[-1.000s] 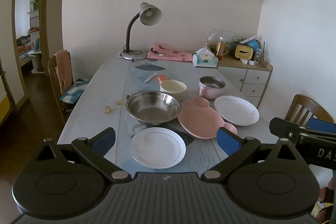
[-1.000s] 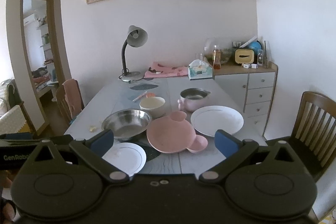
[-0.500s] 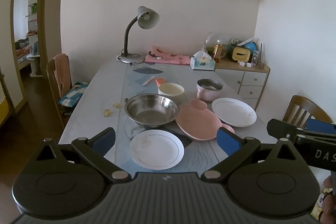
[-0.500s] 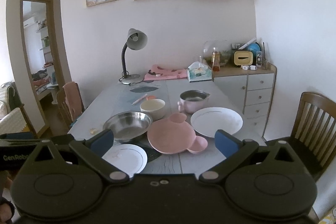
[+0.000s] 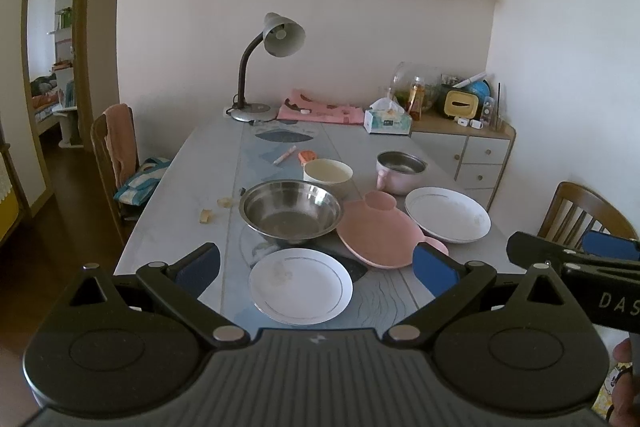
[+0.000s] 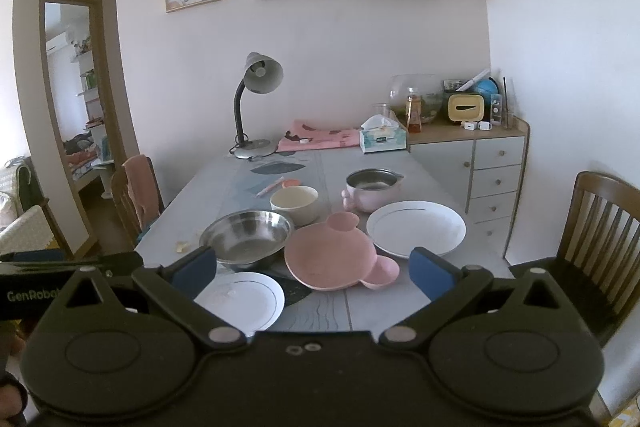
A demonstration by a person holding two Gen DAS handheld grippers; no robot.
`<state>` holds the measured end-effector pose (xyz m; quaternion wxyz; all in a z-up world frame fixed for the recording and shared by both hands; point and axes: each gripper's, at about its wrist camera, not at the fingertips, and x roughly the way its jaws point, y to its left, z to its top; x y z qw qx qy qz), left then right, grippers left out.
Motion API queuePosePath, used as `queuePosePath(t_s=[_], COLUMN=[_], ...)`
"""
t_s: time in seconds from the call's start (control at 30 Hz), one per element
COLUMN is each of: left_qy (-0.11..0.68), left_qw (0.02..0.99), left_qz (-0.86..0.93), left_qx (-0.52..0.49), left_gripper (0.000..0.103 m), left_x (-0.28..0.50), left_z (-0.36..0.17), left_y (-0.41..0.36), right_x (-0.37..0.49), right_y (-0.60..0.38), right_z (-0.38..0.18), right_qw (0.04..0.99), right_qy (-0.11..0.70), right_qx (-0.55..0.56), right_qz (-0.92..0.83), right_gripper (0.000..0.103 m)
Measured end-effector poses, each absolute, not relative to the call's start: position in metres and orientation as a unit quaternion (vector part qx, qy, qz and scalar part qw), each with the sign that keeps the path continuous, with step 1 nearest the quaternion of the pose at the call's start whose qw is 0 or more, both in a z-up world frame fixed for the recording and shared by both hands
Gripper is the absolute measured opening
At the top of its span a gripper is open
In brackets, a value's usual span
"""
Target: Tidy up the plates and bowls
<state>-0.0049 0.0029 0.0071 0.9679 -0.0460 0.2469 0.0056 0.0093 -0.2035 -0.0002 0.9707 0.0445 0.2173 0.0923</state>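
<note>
On the grey table [image 5: 192, 179] lie a small white plate [image 5: 300, 285] nearest me, a steel bowl [image 5: 291, 209], a pink bear-shaped plate [image 5: 376, 235], a large white plate [image 5: 447, 214], a cream bowl [image 5: 328, 171] and a pink pot [image 5: 398, 167]. My left gripper [image 5: 316, 267] hangs open above the table's near edge, over the small plate. My right gripper [image 6: 312, 267] is open too, in front of the small white plate [image 6: 240, 299] and pink plate [image 6: 336, 255]. Neither holds anything. The steel bowl [image 6: 247, 237] and large plate [image 6: 416, 227] lie beyond.
A desk lamp [image 5: 276, 43], pink cloth [image 5: 320, 111] and tissue box [image 5: 387, 123] stand at the table's far end. Chairs flank it: left chair [image 5: 116, 147], right chair [image 6: 600, 227]. A drawer cabinet [image 6: 480, 167] fills the right corner. Small scraps [image 5: 206, 215] lie on the left side.
Both grippers have risen and tilted slightly; the dishes sit a little lower in both views. Nothing on the table has moved and both grippers stay open.
</note>
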Motion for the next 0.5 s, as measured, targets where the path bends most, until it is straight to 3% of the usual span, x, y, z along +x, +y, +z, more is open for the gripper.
queuePosePath(t_s=[0.5], left_qy=[0.259], left_qw=[0.964], left_qz=[0.034], left_qx=[-0.042], left_gripper=[0.103], left_x=[0.018], left_z=[0.004], left_y=[-0.015], right_x=[0.035], right_y=[-0.217], right_z=[-0.010], right_qw=[0.966], right_qy=[0.227], right_qx=[0.047], right_qz=[0.115], right_gripper=[0.103])
